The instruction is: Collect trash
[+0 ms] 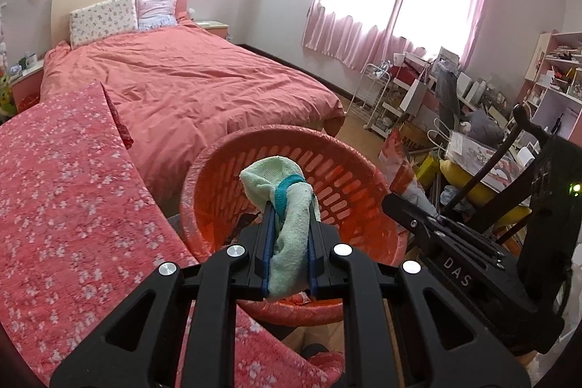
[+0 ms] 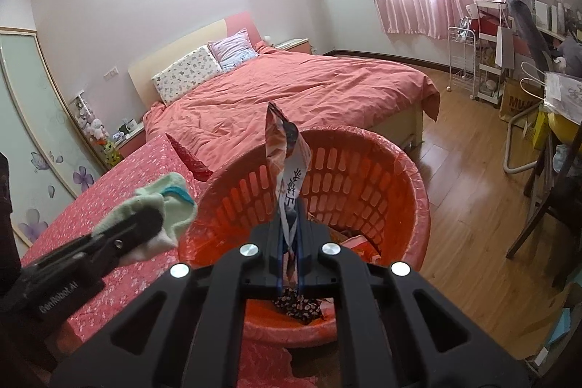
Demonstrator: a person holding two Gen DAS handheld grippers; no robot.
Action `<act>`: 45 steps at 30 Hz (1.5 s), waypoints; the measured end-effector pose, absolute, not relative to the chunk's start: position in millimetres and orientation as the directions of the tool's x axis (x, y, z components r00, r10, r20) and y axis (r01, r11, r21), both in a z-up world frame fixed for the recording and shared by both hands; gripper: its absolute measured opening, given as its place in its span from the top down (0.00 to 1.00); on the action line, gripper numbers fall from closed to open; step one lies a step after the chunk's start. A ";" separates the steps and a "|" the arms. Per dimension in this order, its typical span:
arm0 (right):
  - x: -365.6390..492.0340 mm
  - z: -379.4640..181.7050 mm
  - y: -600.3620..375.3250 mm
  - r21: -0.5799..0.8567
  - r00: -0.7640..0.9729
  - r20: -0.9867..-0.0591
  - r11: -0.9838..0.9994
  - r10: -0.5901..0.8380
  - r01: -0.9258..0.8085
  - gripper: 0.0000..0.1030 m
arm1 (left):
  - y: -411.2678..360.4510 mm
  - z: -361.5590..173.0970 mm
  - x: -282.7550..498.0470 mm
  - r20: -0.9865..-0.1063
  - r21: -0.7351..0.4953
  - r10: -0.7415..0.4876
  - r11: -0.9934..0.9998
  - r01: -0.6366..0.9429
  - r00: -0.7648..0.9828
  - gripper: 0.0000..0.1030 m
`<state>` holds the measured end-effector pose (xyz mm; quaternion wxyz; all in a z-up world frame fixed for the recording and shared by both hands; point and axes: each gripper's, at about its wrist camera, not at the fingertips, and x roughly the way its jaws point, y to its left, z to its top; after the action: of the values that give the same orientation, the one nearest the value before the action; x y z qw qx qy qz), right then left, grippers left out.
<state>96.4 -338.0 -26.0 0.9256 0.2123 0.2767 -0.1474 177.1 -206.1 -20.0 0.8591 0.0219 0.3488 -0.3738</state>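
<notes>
In a pink-curtained bedroom, left tool (image 1: 290,224) grips a sock (image 1: 287,206), right tool (image 2: 290,228) a wrapper (image 2: 287,162), over the basket (image 2: 418,177).

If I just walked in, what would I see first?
First the big orange basket, right in front of both claws, beside the bed. The left claw pinches a pale green sock over it, and the right claw pinches a crinkly wrapper that sticks straight up.

We note a wooden floor (image 2: 469,206) carrying the orange slotted basket (image 2: 363,184) directly ahead of the claw. Beyond it stands the bed (image 2: 309,97), bearing a coral duvet (image 1: 203,86) and two pillows (image 1: 103,19).
</notes>
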 end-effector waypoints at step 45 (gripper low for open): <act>-75.5 32.0 -184.1 0.088 0.826 -0.431 0.894 -0.364 0.440 0.04 | -15.7 24.1 35.5 -0.494 -0.073 -0.256 0.965 0.254 0.831 0.11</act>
<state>-75.5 -184.1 32.0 0.9510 0.0922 0.2059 -0.2113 35.5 -15.7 24.1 0.9568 -0.0019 0.2586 -0.1331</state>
